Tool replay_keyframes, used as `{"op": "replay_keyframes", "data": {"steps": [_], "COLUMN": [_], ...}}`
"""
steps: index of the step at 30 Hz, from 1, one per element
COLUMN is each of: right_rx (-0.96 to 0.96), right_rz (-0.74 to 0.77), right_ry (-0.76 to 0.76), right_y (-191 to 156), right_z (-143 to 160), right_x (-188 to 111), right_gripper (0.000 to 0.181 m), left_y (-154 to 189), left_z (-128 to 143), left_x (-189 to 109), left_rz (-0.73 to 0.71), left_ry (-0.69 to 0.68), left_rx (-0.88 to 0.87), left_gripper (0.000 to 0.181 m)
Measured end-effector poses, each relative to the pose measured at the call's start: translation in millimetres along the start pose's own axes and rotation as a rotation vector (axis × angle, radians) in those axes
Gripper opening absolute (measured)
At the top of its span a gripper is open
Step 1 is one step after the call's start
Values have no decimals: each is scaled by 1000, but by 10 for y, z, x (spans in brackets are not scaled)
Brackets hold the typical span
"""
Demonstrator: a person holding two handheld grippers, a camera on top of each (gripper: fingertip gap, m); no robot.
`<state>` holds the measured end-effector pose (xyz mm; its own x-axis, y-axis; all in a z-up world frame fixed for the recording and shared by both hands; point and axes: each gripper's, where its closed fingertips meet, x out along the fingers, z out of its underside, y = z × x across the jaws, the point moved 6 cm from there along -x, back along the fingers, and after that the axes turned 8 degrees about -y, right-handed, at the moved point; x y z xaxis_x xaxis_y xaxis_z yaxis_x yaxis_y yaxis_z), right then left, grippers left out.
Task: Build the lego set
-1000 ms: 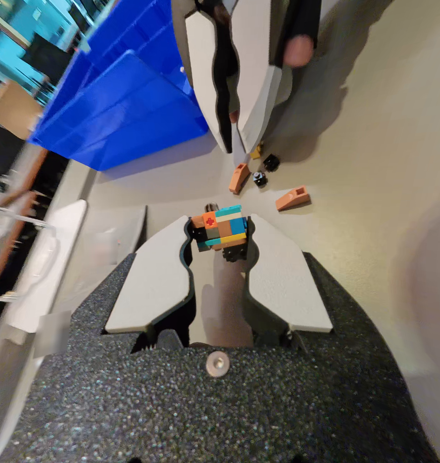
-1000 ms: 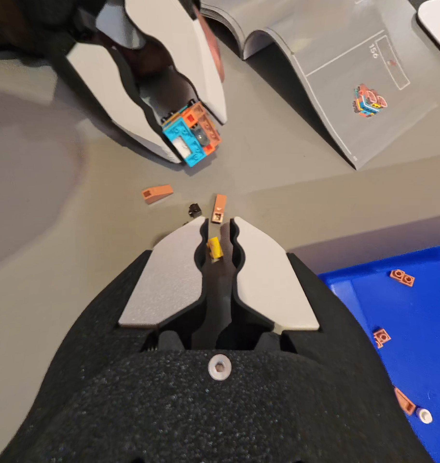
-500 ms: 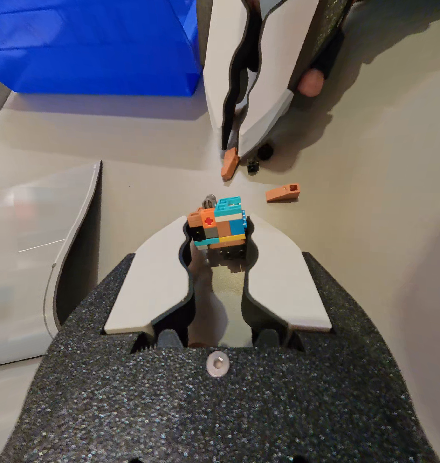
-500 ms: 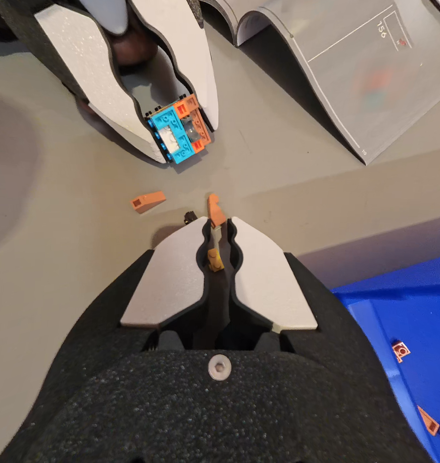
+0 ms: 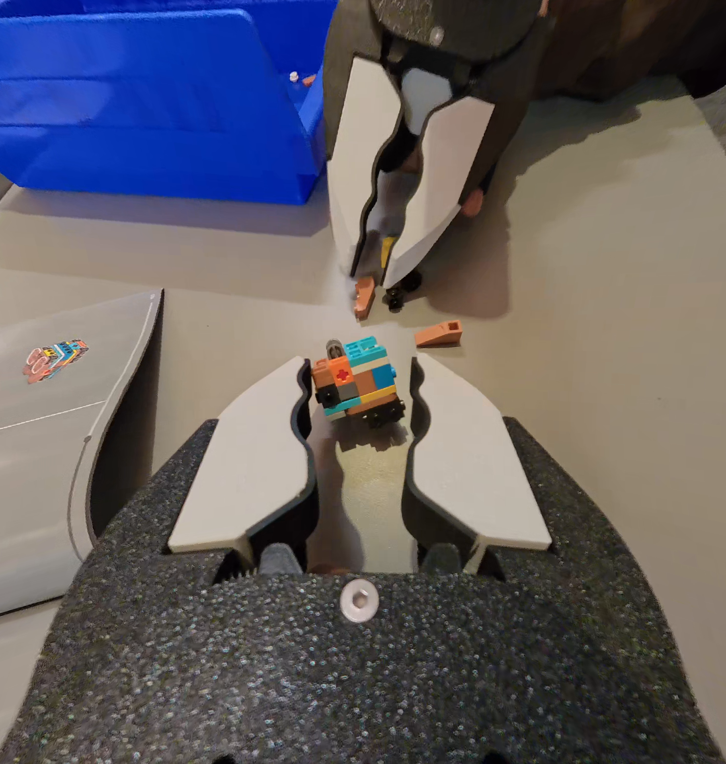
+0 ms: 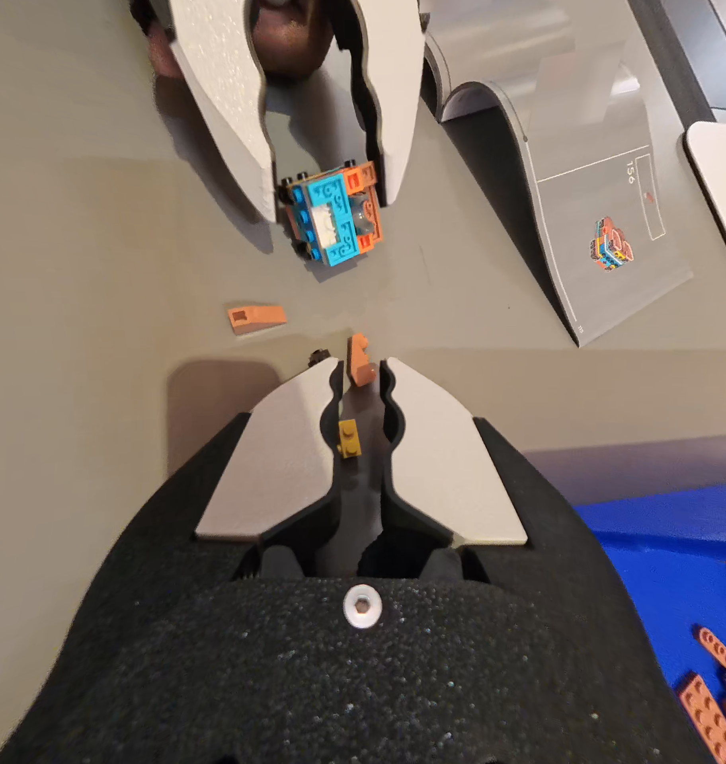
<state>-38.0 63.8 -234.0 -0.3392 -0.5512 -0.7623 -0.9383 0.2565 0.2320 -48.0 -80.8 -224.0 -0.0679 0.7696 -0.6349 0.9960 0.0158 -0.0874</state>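
Grey table (image 5: pixel 601 413), blue bin (image 5: pixel 146 124) at its edge, manual (image 6: pixel 601 206) open alongside. Left gripper (image 5: pixel 359 374) released, jaws spread around the model (image 5: pixel 355 382) resting on the table, likely parked for the next piece. Right gripper (image 6: pixel 361 366) nearly closed, straddling a yellow plate (image 6: pixel 349 438) and orange slope (image 6: pixel 361 361); whether it grips either, cannot tell.

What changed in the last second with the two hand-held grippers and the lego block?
The left hand-held gripper opened and let go of the lego block, which now sits on the table. The right hand-held gripper stayed over the loose pieces, the yellow piece still between its fingers.
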Motion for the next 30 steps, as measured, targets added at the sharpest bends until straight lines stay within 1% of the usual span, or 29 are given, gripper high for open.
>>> {"op": "replay_keyframes", "data": {"steps": [1, 6, 8, 12, 14, 17, 19, 22, 24, 27, 28, 30], "right_rx": [-1, 11, 11, -5, -22, 48, 121, 286, 375, 449, 456, 460], "right_rz": [-5, -24, -32, 13, 38, 4, -85, -369, -568, -771, -818, -861], "right_ry": [2, -46, -62, -70, -39, 87, 220, 477, 595, 696, 710, 717], "right_y": [5, 23, 11, 17, 17, 45, 43, -25, -87, -146, -166, -199], "right_z": [-4, 15, 11, -8, -32, -134, -241, -444, -551, -646, -661, -667], "right_x": [8, 69, 77, 87, 65, -44, -160, -337, -380, -395, -399, -391], "right_gripper": [16, 16, 12, 11, 11, 11, 11, 11, 11, 11, 11, 11], "left_y": [4, 12, 13, 7, -12, -40, -51, 4, 111, 263, 276, 288], "left_z": [-1, -9, -18, -59, -100, -176, -224, -300, -350, -408, -424, -446], "left_x": [-14, -75, -104, -183, -240, -332, -372, -383, -374, -401, -421, -468], "left_rz": [14, 64, 81, 108, 96, 46, -12, -74, -67, -18, -13, -1], "left_ry": [11, 59, 89, 169, 224, 309, 351, 407, 448, 526, 550, 596], "left_rx": [-1, -10, -11, -20, -21, -3, 28, 102, 175, 252, 255, 255], "left_gripper": [46, 47, 47, 47, 47, 47, 46, 45, 41, 31, 28, 21]}}
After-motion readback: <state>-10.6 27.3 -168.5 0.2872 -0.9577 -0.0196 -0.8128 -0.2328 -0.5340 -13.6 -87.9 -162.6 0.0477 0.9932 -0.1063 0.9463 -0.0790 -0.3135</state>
